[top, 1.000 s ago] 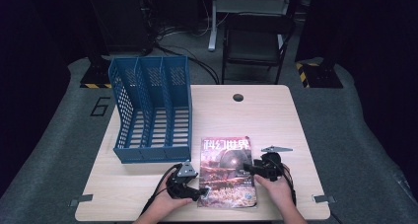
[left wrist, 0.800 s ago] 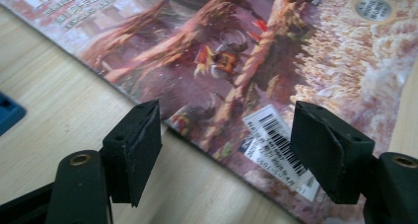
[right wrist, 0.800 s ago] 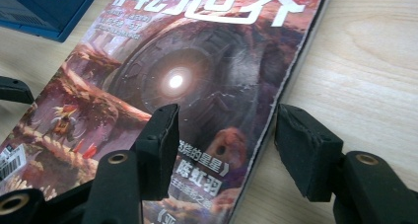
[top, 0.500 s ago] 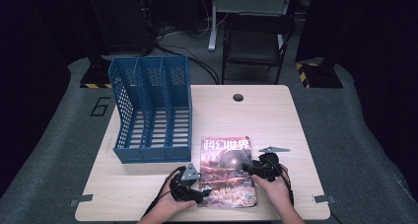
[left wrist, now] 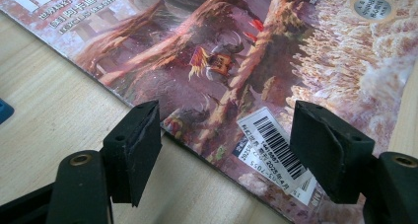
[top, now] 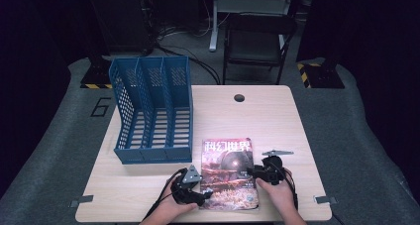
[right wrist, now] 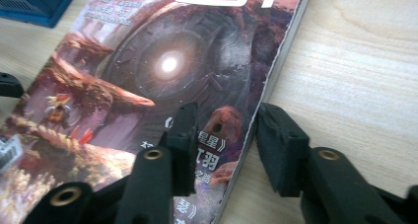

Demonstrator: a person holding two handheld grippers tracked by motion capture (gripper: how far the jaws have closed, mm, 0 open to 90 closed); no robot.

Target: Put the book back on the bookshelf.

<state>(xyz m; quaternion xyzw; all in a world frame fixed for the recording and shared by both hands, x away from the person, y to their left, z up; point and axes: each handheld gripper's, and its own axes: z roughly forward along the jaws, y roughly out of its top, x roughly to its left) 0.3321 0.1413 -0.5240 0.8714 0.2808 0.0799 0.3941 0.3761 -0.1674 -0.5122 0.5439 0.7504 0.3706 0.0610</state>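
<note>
Claws first — the right claw (right wrist: 224, 150) straddles the right-hand edge of the magazine (top: 228, 173): in the right gripper view one jaw rests on the cover and the other on the bare wood beside the page edges, and the jaws have just been closing, though a gap shows between the outer pad and the paper, so nothing is gripped. In the high view this right claw (top: 253, 171) sits at 3 o'clock of the magazine, with the hand (top: 277, 197) behind it.

At the magazine's 8 o'clock corner the left claw (top: 207, 191) stands wide. In the left gripper view the left claw (left wrist: 224, 150) has its jaws set far apart on either side of that lower corner, one over the wood, the other over the barcode label (left wrist: 273, 150) — neither pad pressing on the cover.

Flat and face up, the magazine lies on the bench (top: 277, 121) near its front edge. At 10 o'clock of it, just apart, a blue file rack (top: 153, 113) with three slots lies on the bench.
</note>
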